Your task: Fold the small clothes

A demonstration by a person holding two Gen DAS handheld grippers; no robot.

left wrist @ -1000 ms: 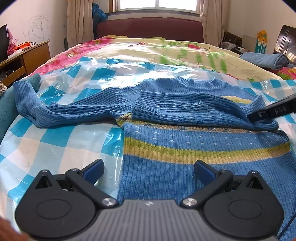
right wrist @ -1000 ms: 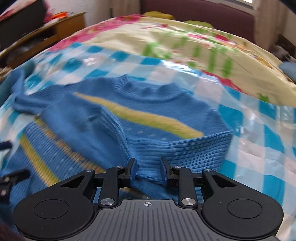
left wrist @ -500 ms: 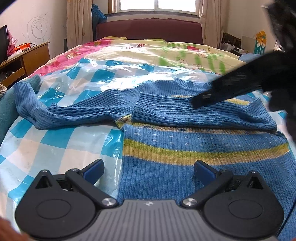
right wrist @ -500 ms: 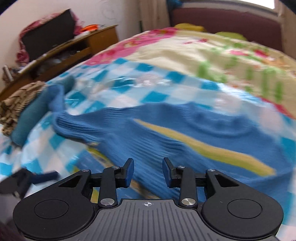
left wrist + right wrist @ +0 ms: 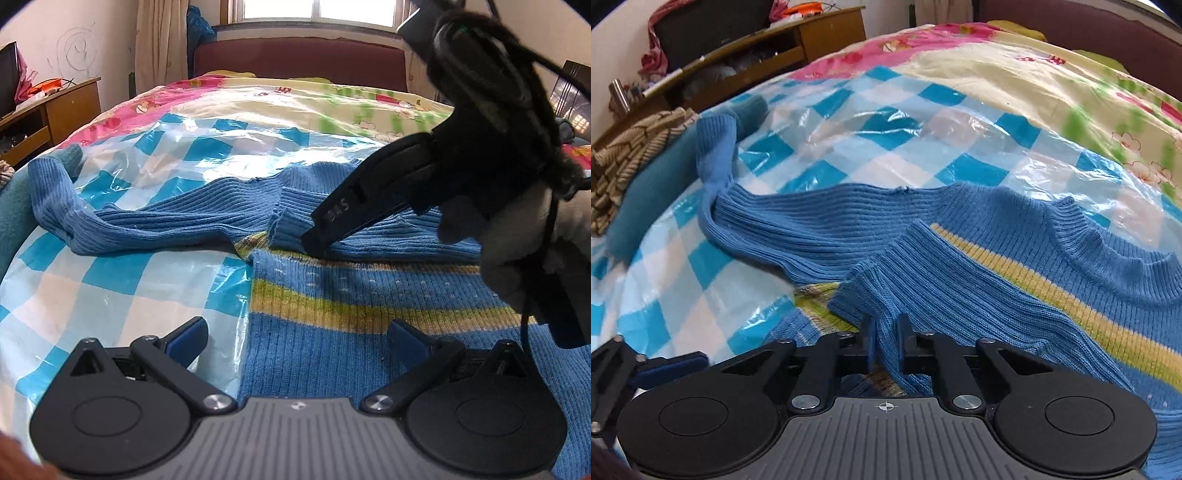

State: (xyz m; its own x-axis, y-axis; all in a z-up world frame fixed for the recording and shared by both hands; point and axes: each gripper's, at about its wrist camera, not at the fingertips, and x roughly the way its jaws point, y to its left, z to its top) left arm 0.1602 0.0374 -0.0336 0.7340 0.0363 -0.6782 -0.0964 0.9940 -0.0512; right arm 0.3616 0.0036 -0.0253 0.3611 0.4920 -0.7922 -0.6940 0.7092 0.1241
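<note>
Since a second ago the right gripper [image 5: 884, 341] has swung across the blue sweater [image 5: 369, 332] from the far shoulder side to the cuff of the folded-in sleeve [image 5: 864, 291], and the left gripper [image 5: 297, 338] hasn't budged.

So, the sweater: it's lying flat on the checkered plastic sheet [image 5: 110, 288] that covers the bed, hem end toward the cameras, collar toward the headboard. One sleeve is already folded across the chest, with its cuff ending near the sweater's left edge. The other sleeve [image 5: 110, 221] is out to the left of the sweater, sprawled over the plastic, its end curling up against a teal cloth [image 5: 646, 192] at the bed's edge.

Right gripper's jaws are closing, and there's a ridge of that cuff knit between them; from the left wrist view its tip sits right down on the fabric there. Left gripper is spread wide, hovering over the sweater's lower left edge, touching nothing.

My read: this is the sleeve-folding step, and the right one is tidying or re-gripping the first sleeve. Next move probably needs a firm pinch on just the cuff layer, not the body underneath, then a smooth lay-down. After that the sprawled sleeve needs bringing in across the chest.
</note>
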